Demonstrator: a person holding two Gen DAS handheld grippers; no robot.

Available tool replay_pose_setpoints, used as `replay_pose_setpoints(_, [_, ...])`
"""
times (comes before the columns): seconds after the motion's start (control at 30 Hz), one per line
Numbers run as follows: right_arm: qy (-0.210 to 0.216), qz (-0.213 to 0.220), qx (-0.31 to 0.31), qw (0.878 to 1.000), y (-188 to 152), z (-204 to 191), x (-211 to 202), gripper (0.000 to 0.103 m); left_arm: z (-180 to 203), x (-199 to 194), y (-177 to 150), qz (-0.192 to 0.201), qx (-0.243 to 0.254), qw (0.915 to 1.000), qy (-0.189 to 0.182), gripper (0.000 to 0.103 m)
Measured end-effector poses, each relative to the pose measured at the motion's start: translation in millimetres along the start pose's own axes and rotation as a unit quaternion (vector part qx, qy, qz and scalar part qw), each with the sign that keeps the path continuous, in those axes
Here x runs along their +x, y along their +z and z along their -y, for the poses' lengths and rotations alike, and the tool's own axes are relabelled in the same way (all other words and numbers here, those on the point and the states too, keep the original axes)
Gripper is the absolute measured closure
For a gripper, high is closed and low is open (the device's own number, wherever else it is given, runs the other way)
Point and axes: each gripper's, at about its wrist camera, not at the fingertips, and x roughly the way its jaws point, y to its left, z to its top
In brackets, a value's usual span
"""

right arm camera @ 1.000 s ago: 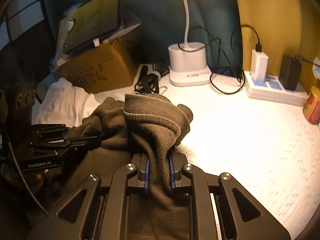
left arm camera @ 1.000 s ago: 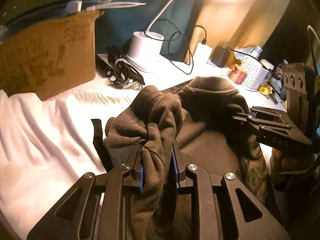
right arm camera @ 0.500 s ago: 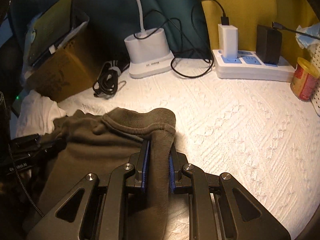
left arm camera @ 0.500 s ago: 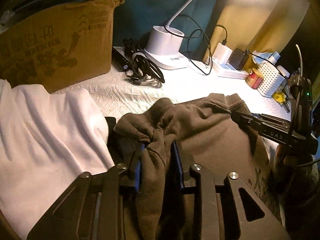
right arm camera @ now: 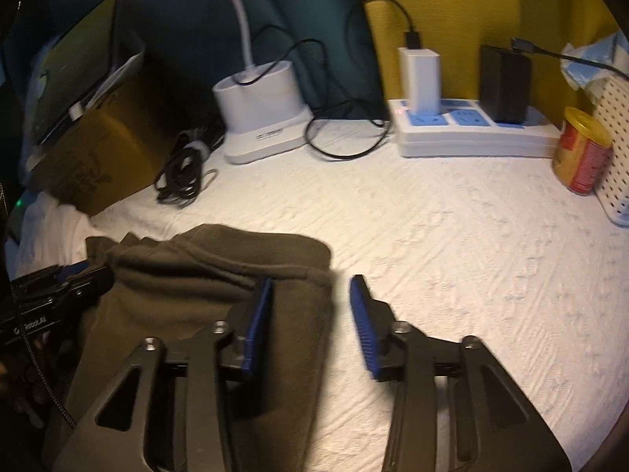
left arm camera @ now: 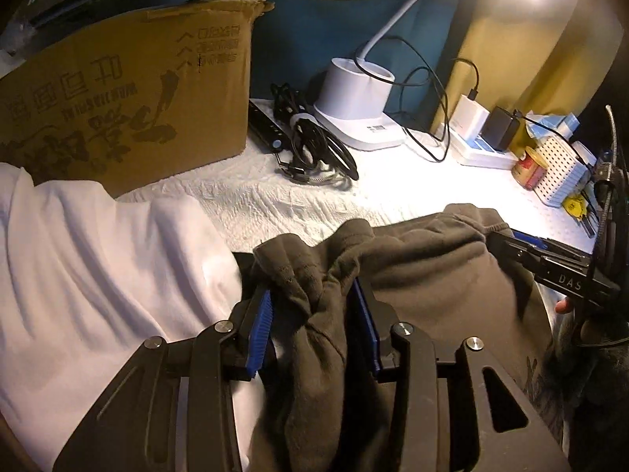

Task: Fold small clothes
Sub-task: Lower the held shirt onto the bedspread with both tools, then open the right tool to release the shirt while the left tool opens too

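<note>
A dark brown garment (left arm camera: 432, 275) lies folded on the white textured cover (right arm camera: 452, 236); it also shows in the right wrist view (right arm camera: 204, 275). My left gripper (left arm camera: 314, 314) is open, with a bunched fold of the garment loose between its blue pads (left arm camera: 259, 326). My right gripper (right arm camera: 310, 306) is open over the garment's right edge, its left pad (right arm camera: 257, 318) on the cloth and its right pad over the bare cover. The right gripper also shows at the right edge of the left wrist view (left arm camera: 550, 263), and the left gripper at the left of the right wrist view (right arm camera: 59, 287).
A white garment (left arm camera: 98, 267) lies left of the brown one. A cardboard box (left arm camera: 118, 110) stands at the back left. A lamp base (right arm camera: 259, 114), coiled cables (right arm camera: 184, 173), a power strip (right arm camera: 471, 133), a red tin (right arm camera: 582, 157) and a white basket (right arm camera: 617, 149) line the back.
Both grippers lowered the garment onto the cover and opened their jaws, letting go of the cloth they had clamped. The garment now lies flatter.
</note>
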Motion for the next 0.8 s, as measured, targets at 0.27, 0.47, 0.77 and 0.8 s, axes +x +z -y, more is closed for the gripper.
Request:
replay_pose_setpoints(0.27, [-0.012, -0.002, -0.007, 1.000, 2, -1, 5, 0.052, -1, 5, 3, -0.002, -0.004, 1.0000, 0.006, 0.063])
replay_pose_setpoints(0.47, [-0.009, -0.001, -0.001, 1.000, 2, 1, 5, 0.052, 1, -7, 12, 0.009, 0.003, 0.9997, 0.025, 0.063])
replay_pose_setpoints(0.77, [-0.034, 0.015, -0.003, 0.999, -3, 1, -9, 0.046, -1, -32, 13, 0.021, 0.011, 0.9993, 0.028, 0.063])
replay_pose_setpoints(0.8, [-0.036, 0.014, -0.004, 0.999, -4, 1, -13, 0.046, 0, -34, 11, 0.017, 0.010, 0.9996, 0.021, 0.063])
